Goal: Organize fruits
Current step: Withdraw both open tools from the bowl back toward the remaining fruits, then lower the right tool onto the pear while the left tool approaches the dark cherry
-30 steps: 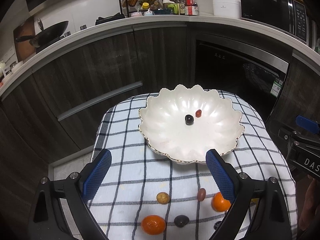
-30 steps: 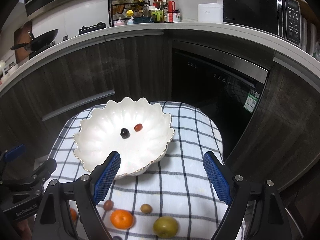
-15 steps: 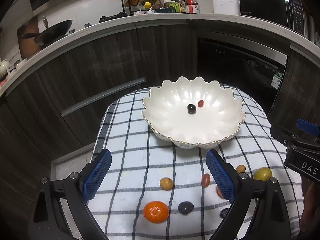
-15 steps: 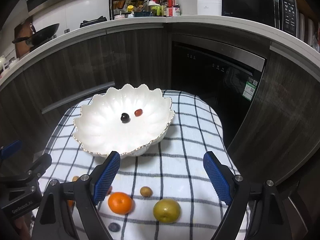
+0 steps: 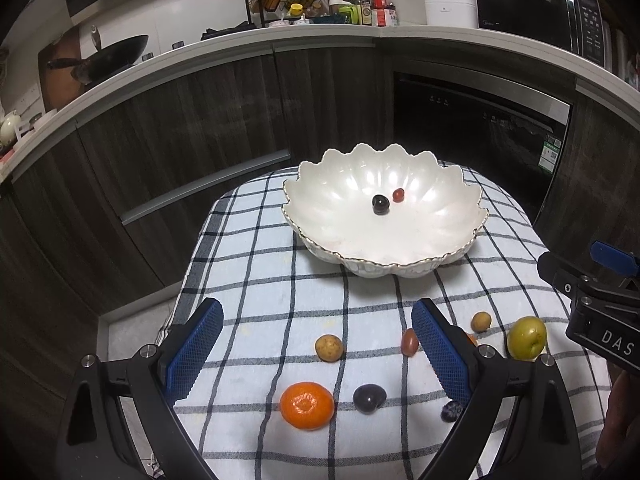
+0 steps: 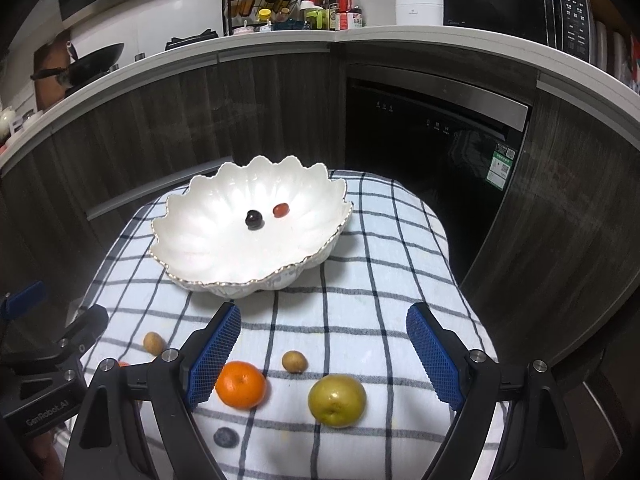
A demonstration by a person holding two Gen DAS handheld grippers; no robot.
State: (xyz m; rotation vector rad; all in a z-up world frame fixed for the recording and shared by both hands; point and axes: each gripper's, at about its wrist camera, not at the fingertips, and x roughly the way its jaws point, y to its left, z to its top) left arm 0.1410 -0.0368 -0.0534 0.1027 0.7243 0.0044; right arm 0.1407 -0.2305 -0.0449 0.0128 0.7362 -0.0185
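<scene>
Fruits are seen scattered along the lower part of a checked cloth (image 5: 280,280), while a scalloped white bowl (image 5: 340,216) is set at the centre of the left wrist view, close to the cloth's far edge. Inside the bowl, a dark grape (image 5: 380,204) and a small red fruit (image 5: 398,195) are lodged just beside each other.

In the left wrist view, the left gripper (image 5: 316,352) is held with its blue pads well apart and nothing between them; a mandarin (image 5: 307,405), a dark plum (image 5: 369,398) and a tan longan (image 5: 329,347) are framed in the gap. A reddish grape (image 5: 409,342) is seen just beside the right-hand pad, which partly hides further fruit. A second longan (image 5: 480,321) and a green-yellow fruit (image 5: 527,337) are placed towards the lower right.

In the right wrist view, the right gripper (image 6: 324,356) is likewise spread wide and empty. A second mandarin (image 6: 240,384) is seen at its left-hand pad, whether touching cannot be told; the green-yellow fruit lies lower centre.

A broad strip of bare cloth is left open between the bowl's near rim and the fruit row. The cloth's edges are seen falling away at left and right, with dark cabinet fronts (image 5: 160,152) beyond.
</scene>
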